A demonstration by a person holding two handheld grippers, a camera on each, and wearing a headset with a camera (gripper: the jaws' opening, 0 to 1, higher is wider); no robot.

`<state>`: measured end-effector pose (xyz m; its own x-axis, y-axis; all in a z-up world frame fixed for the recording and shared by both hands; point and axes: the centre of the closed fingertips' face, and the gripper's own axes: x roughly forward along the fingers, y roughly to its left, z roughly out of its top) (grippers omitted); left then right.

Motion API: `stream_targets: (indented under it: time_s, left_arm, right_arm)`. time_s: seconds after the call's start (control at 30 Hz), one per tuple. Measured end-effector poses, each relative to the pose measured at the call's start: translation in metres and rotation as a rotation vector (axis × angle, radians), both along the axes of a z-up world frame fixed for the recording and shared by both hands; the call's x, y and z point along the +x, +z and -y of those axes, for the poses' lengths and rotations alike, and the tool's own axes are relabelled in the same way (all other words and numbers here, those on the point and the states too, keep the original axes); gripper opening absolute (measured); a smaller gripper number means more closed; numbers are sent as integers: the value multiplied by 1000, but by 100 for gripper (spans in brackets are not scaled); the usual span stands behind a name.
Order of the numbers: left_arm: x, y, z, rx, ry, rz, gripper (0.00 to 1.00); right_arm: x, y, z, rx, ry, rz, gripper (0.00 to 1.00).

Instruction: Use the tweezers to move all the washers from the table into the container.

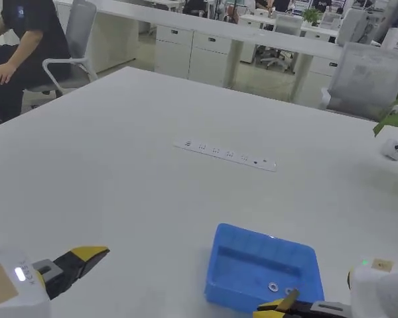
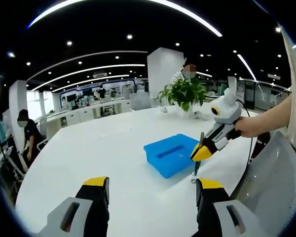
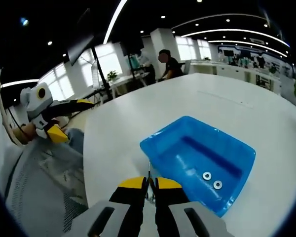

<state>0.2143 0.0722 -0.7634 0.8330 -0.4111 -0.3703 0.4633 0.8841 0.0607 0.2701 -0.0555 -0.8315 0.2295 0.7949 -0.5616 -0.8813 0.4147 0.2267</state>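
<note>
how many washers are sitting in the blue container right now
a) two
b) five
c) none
a: in the right gripper view, a washer and a second washer lie close together on the floor of the blue container, with no others inside it.

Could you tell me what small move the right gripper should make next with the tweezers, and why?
Probably nip the washer and lift it over the rim of the blue container. The right gripper is shut on the tweezers, whose tips point down at that washer, which lies on the table just outside the container. The two washers inside suggest this one goes in next.
</note>
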Motion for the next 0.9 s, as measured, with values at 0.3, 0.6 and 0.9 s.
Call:
stream_targets:
  time_s: [0.3,0.6,0.9]
  left_arm:
    - [0,1,0,3,-1,1,72]
    - [0,0,0,8,-5,-2,72]
    - [0,0,-1,5,-2,0,72]
  right_arm:
    - [-20,0,-10,-95,184,202,4]
    - [-14,-1,-9,-95,159,214,3]
    - [0,23,-5,33,15,112,3]
